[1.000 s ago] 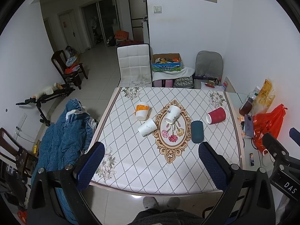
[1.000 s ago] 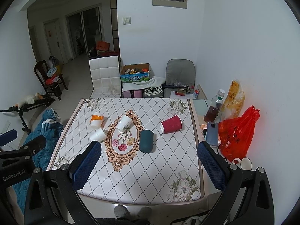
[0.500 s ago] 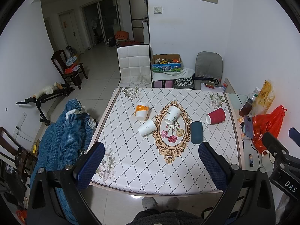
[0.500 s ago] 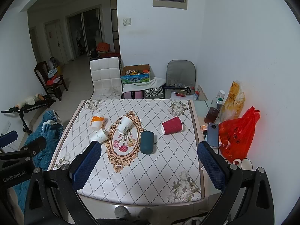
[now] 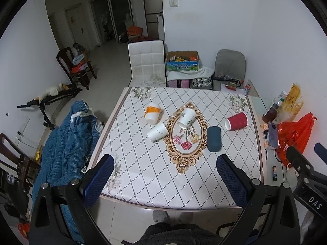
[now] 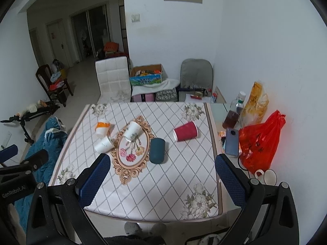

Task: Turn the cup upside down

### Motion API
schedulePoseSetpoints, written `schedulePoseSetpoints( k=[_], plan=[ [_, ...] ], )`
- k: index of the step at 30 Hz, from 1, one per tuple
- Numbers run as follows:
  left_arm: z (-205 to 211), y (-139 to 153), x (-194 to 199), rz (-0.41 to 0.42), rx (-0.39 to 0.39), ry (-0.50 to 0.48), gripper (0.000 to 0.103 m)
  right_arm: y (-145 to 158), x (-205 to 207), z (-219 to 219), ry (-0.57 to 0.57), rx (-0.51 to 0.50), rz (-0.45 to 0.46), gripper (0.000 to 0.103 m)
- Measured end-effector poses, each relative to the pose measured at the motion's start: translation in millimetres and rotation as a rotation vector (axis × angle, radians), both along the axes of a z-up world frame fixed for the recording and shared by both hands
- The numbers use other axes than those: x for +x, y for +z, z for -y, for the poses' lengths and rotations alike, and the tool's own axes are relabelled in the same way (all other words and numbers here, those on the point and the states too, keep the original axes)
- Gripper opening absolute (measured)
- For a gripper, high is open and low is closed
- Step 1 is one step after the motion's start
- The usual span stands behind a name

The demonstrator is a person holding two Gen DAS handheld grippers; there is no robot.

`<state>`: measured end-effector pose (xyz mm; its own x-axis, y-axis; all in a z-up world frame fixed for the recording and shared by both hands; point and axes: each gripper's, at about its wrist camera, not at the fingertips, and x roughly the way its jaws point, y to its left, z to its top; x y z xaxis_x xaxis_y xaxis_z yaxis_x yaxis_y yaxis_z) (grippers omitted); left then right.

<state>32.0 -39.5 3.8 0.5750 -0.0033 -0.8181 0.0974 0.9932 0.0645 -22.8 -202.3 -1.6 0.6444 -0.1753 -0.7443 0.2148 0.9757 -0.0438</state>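
Several cups lie on their sides on the table [image 5: 155, 183] [image 6: 155, 194]: an orange-banded white cup [image 5: 152, 113] [image 6: 102, 128], a plain white cup [image 5: 157, 131] [image 6: 104, 145], a white cup with a leaf print [image 5: 187, 117] [image 6: 132, 131], a dark teal cup [image 5: 214, 141] [image 6: 157, 150] and a red cup [image 5: 236, 121] [image 6: 186, 131]. My left gripper [image 5: 165, 175] and right gripper [image 6: 161, 175] are both open and empty, held high above the table's near edge, well short of the cups.
A red plastic bag [image 6: 259, 143], a phone [image 6: 232, 141], a bottle [image 6: 233, 114] and mugs [image 6: 267, 175] crowd a side table on the right. A chair draped with a blue jacket [image 5: 67, 147] stands at the left. A white chair [image 5: 147, 63] stands beyond the far edge.
Both views have pulled back and risen slightly, so the table looks a little smaller. The cups have not moved and both grippers stay open.
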Motion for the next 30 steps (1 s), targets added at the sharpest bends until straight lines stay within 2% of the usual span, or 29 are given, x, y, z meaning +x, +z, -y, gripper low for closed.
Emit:
schedulePoseSetpoints(
  k=[9,20,25,30],
  plan=[
    [29.4,-43.1,13.0,-0.062,0.048,0.010,0.103,-60.8,12.5,46.2,-0.037,0.027,-0.102,0.103],
    [60.0,-114.2,63.1,-0.212,0.098,-0.018,0.103,-172.2,31.9,109.7,-0.110,0.060,-0.276,0.103],
    [79.8,-151.1,93.3,-0.285,0.135,-0.071,0.103,-226.5,40.8,127.1,-0.163,0.069,-0.382,0.103],
    [118.0,-180.0,134.7,-0.321,0.192,-0.181,0.102,-282.0,50.7,146.1,-0.214,0.108,-0.508,0.103]
  ],
)
